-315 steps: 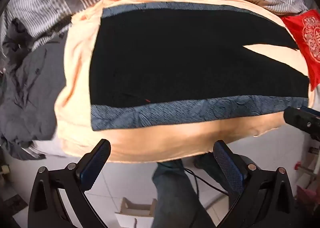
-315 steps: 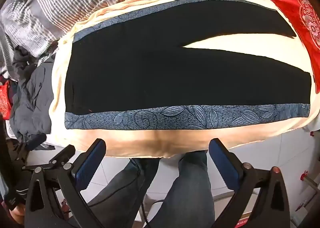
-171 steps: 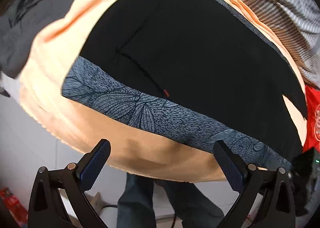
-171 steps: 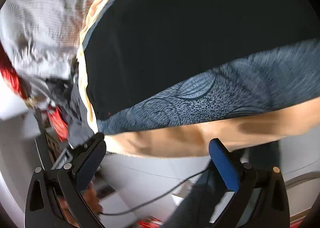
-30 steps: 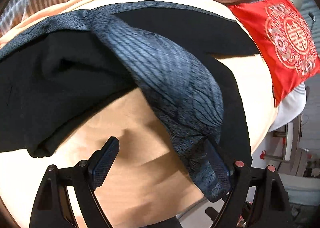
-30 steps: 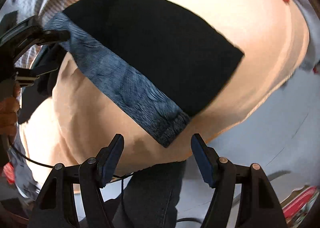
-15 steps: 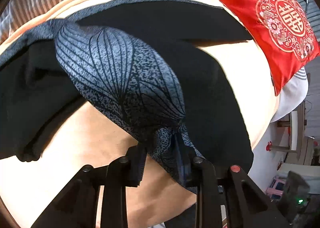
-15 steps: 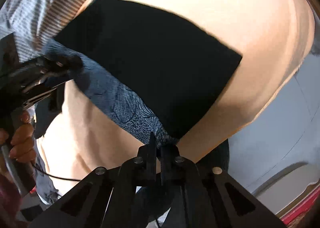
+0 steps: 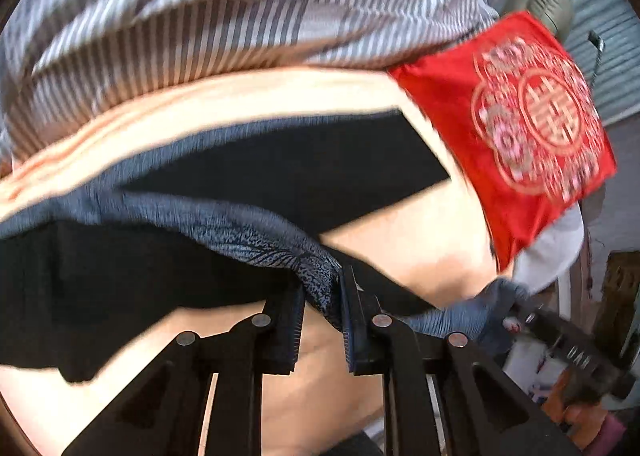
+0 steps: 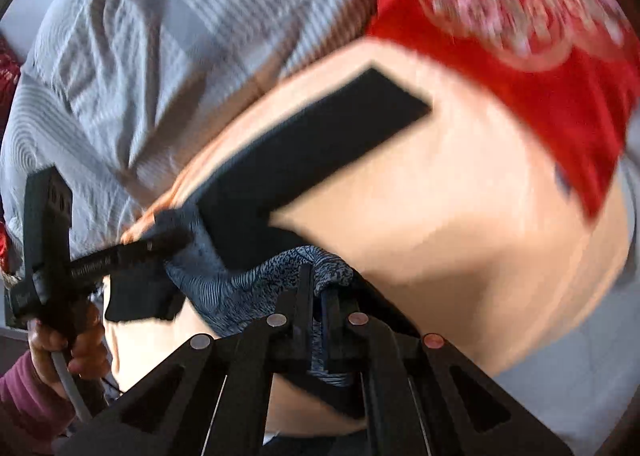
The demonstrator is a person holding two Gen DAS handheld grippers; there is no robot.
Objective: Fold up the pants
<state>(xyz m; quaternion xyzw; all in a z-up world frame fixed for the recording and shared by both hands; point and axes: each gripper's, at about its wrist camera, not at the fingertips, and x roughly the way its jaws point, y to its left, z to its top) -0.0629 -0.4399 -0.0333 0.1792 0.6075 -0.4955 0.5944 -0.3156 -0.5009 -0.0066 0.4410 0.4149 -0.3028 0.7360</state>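
Two grippers are clamped on the pants (image 9: 280, 176): the left gripper (image 9: 320, 316), jaws just closing, pinches the patterned near stripe, and the right gripper (image 10: 318, 320) grips it too. Near leg lifted off the peach bed cover (image 9: 400, 248), far leg flat. First fold just beginning; everything else remains.

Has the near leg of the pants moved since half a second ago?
Yes. Both hand-held grippers, left and right, pinch the near leg by its patterned edge; it has lifted off the peach blanket, towards the far leg.
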